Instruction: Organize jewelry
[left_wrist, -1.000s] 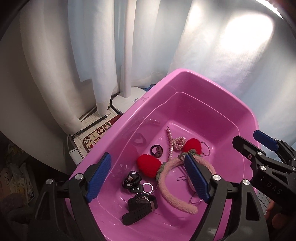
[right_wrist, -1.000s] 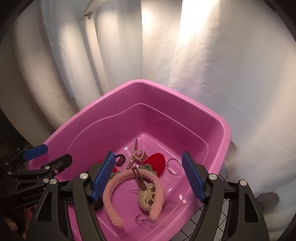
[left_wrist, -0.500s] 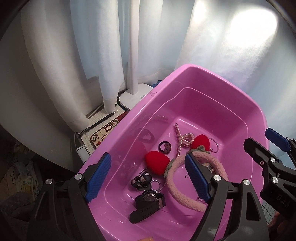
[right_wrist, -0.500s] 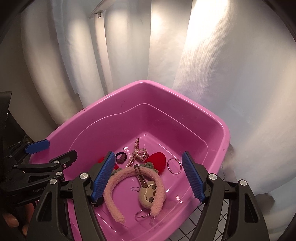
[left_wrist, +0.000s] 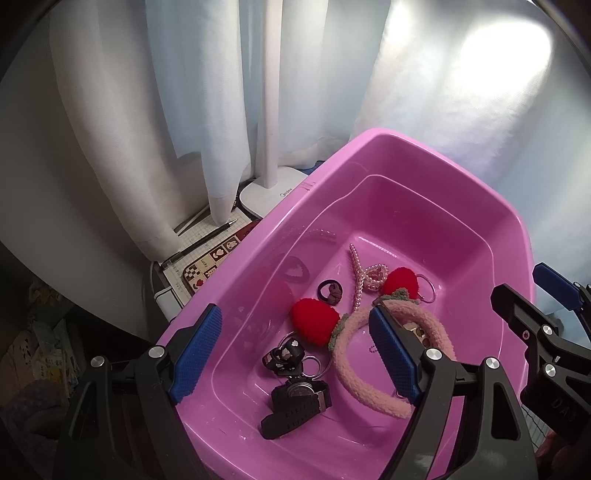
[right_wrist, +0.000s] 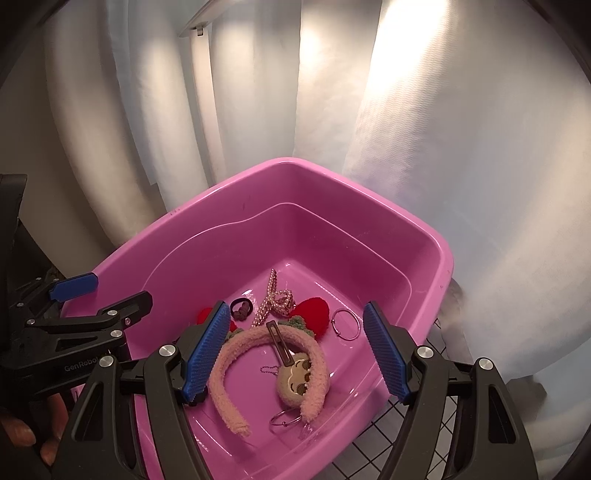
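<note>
Both grippers hang over the pink tub (left_wrist: 436, 155), jaws spread, nothing pinched. The left gripper (left_wrist: 295, 354) has the black watch (left_wrist: 297, 400) directly below and between its fingers, strap running across the gap; likely first pick. The right gripper (right_wrist: 291, 350) sits over the fuzzy pink headband (right_wrist: 258, 354), arch pointing away from it, so the right is nearer that. Count in the tub: one watch, one headband, two red pompoms, one pearl clip (left_wrist: 364, 275), one dark hair tie (left_wrist: 330, 290), one brown clip, several metal rings.
</note>
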